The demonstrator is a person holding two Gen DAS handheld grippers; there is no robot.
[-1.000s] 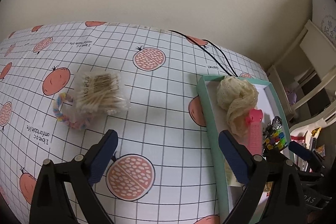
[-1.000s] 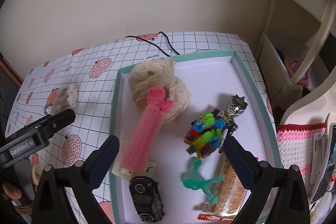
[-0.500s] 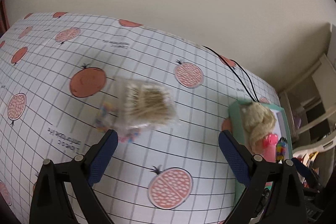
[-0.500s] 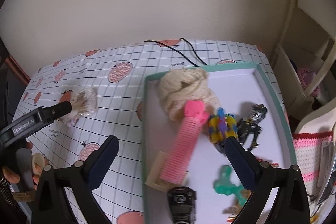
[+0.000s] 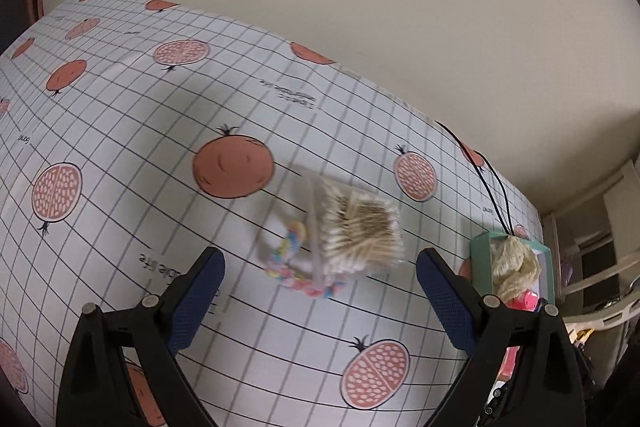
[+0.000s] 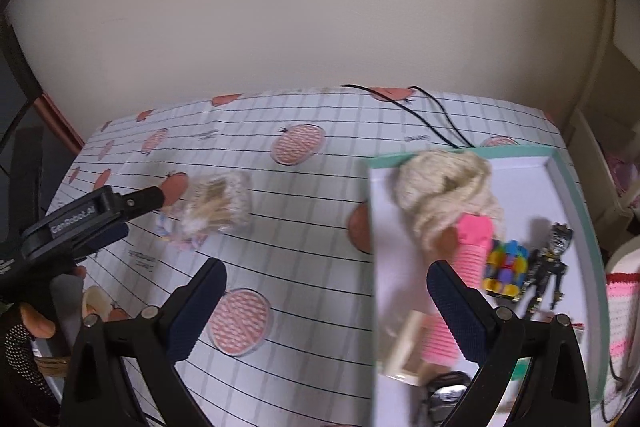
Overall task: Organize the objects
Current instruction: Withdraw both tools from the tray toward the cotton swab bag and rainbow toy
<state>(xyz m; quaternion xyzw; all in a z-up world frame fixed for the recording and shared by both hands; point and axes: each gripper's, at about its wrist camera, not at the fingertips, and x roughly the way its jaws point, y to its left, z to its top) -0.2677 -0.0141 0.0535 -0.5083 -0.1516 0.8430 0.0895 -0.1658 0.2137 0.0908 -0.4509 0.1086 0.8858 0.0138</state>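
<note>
1. both cameras have swung left across the tablecloth (image 5: 132, 115): the green tray (image 6: 580, 211), central for the right wrist view a second ago, now sits at that view's right, and in the left wrist view it has shrunk toward the cloth's right edge.
2. left gripper (image 5: 318, 285) has closed in on the bag of cotton swabs (image 5: 360, 233), now framed just ahead of its widely parted, empty jaws.
3. right gripper (image 6: 324, 301) hangs over bare cloth beside the tray's left wall, jaws spread wide, gripping nothing.
4. pastel hair tie (image 5: 294, 259) lies touching the bag's left side, mid-cloth.
5. judged: these two remain outside the tray, so the bag is the likely next pickup.
</note>
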